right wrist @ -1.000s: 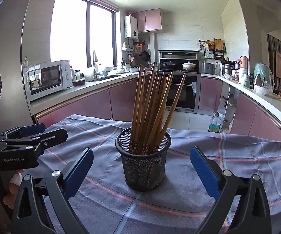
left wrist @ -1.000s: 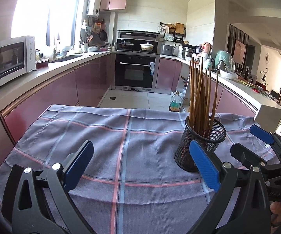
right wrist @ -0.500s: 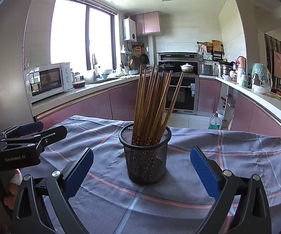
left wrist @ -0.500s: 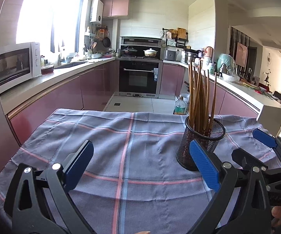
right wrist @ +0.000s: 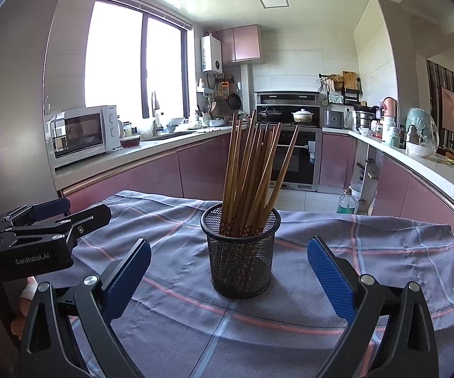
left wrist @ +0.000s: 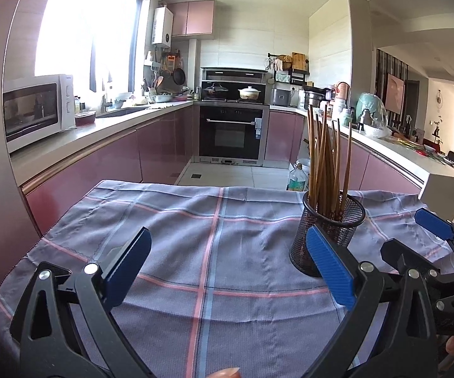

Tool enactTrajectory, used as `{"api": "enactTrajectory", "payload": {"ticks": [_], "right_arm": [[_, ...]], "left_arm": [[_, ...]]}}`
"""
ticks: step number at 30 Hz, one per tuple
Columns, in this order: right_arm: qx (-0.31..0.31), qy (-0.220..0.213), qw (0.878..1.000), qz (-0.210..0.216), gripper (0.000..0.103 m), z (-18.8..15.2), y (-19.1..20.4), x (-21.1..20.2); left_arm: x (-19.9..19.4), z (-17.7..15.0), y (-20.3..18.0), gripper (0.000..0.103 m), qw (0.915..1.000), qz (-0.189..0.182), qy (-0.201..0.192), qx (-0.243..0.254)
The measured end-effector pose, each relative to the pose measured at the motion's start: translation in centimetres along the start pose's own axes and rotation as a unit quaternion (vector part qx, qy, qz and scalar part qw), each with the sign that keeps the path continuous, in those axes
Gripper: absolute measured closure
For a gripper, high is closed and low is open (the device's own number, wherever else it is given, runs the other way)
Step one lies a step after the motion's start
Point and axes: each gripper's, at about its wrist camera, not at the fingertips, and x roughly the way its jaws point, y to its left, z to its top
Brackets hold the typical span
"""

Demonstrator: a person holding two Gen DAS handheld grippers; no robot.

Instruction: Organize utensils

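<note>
A black mesh cup (right wrist: 241, 253) stands upright on the checked cloth and holds several brown wooden chopsticks (right wrist: 252, 170). In the left wrist view the cup (left wrist: 331, 220) is at the right, with the chopsticks (left wrist: 324, 157) in it. My right gripper (right wrist: 228, 271) is open and empty, its blue pads either side of the cup and nearer the camera. My left gripper (left wrist: 227, 258) is open and empty over bare cloth, left of the cup. Each gripper also shows in the other's view: the right gripper (left wrist: 416, 236), the left gripper (right wrist: 79, 211).
The purple-grey checked cloth (left wrist: 214, 252) covers the table; its far edge drops to the kitchen floor. Pink cabinets, a microwave (right wrist: 82, 134) and an oven (left wrist: 231, 135) stand beyond. A plastic bottle (right wrist: 346, 201) sits on the floor.
Both grippers have drawn back and up a little from the cup, so it sits lower and smaller in both views. Both stay open. The cup and chopsticks have not moved.
</note>
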Motion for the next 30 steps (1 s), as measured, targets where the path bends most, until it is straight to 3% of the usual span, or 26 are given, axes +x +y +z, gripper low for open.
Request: {"api": "enactTrajectory", "payload": {"ticks": [30], "right_arm": [[0.001, -0.023, 1.000, 0.006, 0.007, 0.5, 0.2, -1.0]], "left_arm": [[-1.1, 0.0, -0.3, 0.006, 0.9998, 0.009, -0.018, 0.005]]}}
